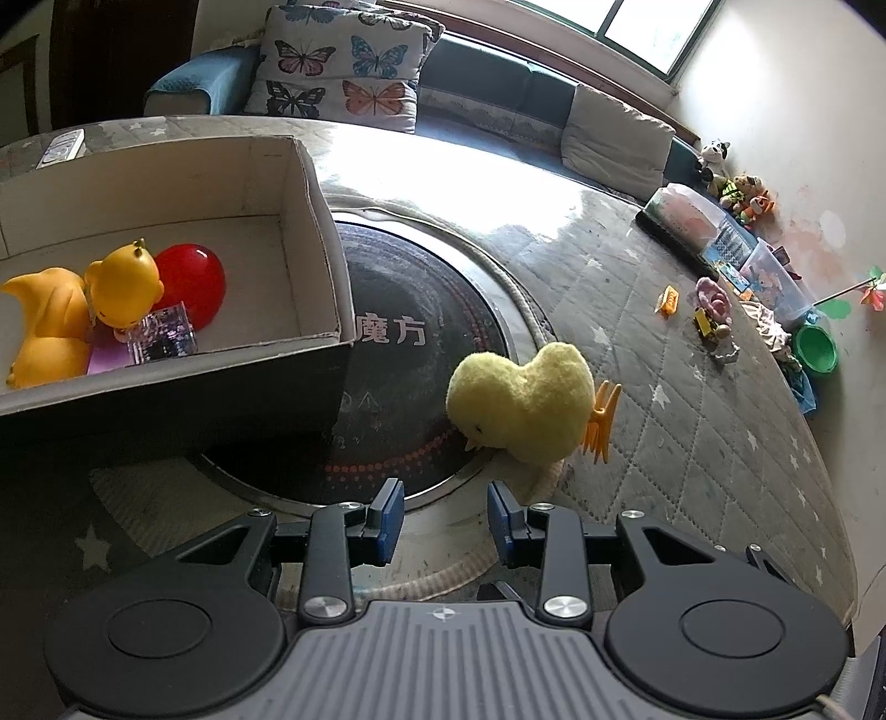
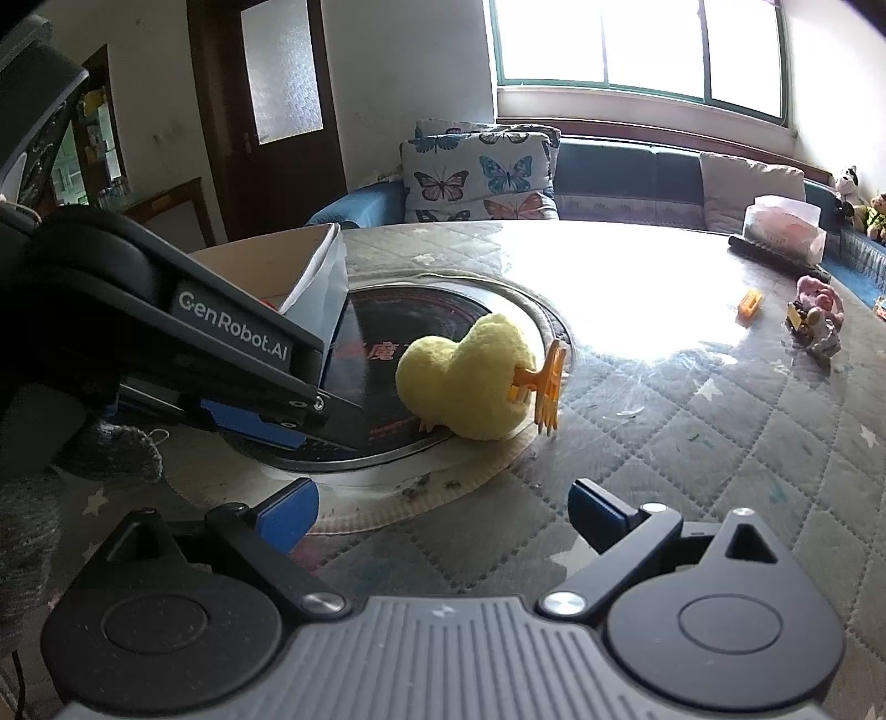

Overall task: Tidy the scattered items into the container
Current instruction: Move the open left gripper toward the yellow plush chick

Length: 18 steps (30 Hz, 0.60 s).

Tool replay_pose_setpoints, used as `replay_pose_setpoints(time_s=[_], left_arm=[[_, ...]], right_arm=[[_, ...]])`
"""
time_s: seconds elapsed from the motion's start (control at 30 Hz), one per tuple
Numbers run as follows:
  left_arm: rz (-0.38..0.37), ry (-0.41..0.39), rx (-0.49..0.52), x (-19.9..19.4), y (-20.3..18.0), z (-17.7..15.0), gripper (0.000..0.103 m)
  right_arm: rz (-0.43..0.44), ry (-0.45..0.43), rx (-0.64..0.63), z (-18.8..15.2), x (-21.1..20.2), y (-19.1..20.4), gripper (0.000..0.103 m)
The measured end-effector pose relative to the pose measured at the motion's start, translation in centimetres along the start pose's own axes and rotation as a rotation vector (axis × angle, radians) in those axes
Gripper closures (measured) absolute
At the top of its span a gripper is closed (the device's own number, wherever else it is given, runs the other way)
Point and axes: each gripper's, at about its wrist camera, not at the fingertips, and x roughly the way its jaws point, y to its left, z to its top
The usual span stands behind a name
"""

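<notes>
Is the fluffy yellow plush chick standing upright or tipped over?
Tipped over: the fluffy yellow plush chick lies beak-down on the table, orange feet sticking out sideways.

Daylight enters from the window [image 2: 637,50] at the back, blown out white in both views; strong glare on the table cover [image 1: 692,443] washes out its far centre; near side dim, cardboard box [image 1: 310,183] outer wall almost black; plush chick [image 2: 470,382] backlit in the right wrist view, soft shadow under it; heavy fisheye bending, dark vignette at the corners; focus mostly sharp, slight softness at the edges.
</notes>
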Motion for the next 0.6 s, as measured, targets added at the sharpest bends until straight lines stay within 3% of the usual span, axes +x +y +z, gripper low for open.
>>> replay_pose_setpoints(time_s=[0.6], left_arm=[[-0.007, 0.009, 0.0, 1.9, -0.4, 1.8, 0.067]], right_arm=[[-0.013, 0.009, 0.023, 2.1, 2.5, -1.6, 0.006]])
